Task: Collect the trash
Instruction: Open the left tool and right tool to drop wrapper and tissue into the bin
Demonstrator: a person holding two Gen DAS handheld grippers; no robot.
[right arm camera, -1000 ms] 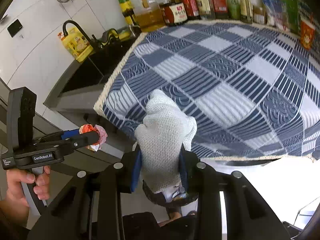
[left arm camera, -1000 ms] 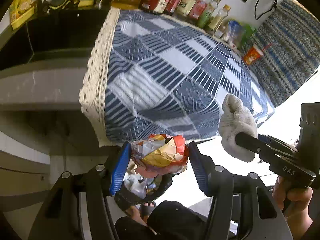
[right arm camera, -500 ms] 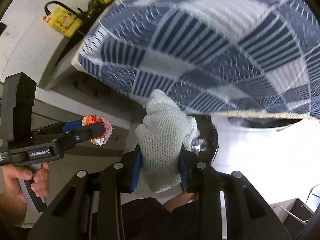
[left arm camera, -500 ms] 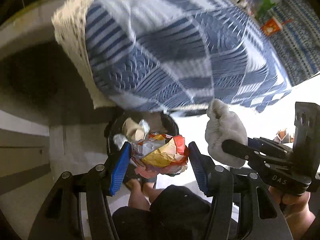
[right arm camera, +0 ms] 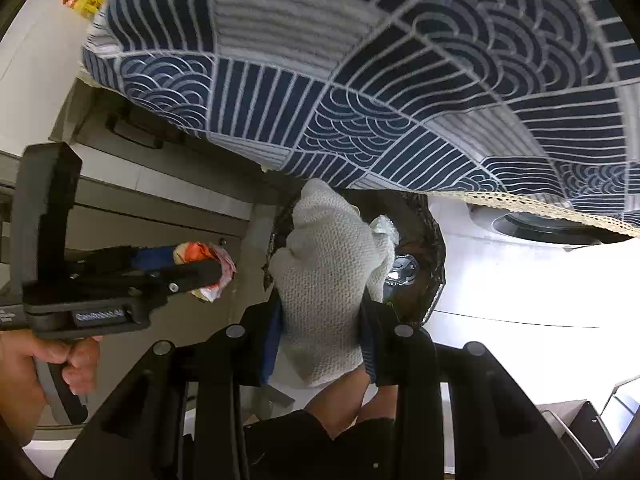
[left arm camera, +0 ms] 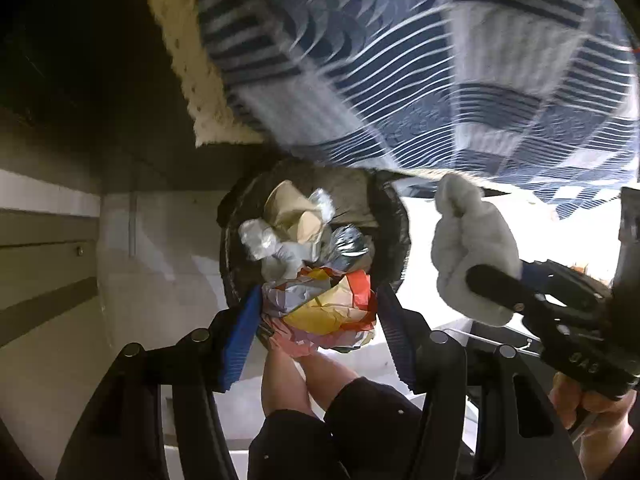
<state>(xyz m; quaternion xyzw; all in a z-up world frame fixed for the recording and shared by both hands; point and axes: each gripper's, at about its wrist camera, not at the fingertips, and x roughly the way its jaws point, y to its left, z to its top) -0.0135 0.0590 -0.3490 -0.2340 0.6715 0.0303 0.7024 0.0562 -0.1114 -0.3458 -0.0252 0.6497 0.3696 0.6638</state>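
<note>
My left gripper [left arm camera: 318, 312] is shut on a crumpled red, yellow and pink wrapper [left arm camera: 324, 306], held just above a black-lined trash bin [left arm camera: 394, 216] on the floor. Inside the bin lie crumpled paper, foil and plastic scraps [left arm camera: 296, 224]. My right gripper [right arm camera: 322, 332] is shut on a balled white knitted cloth [right arm camera: 326, 276], which hangs over the same bin [right arm camera: 434, 248]. In the left wrist view the cloth [left arm camera: 468, 240] sits to the right of the bin; in the right wrist view the wrapper [right arm camera: 208, 264] sits to the left.
A table under a blue and white patterned cloth [right arm camera: 360, 60] with a cream lace edge [left arm camera: 180, 48] overhangs the bin. Grey cabinet fronts [right arm camera: 132, 184] stand on the left. The person's legs and dark shorts [left arm camera: 320, 420] are just below the grippers. A bright white floor [right arm camera: 520, 280] lies on the right.
Both grippers have sunk from above the tabletop to below its edge and tipped downward. The bin has come into view under them. Both grips are unchanged.
</note>
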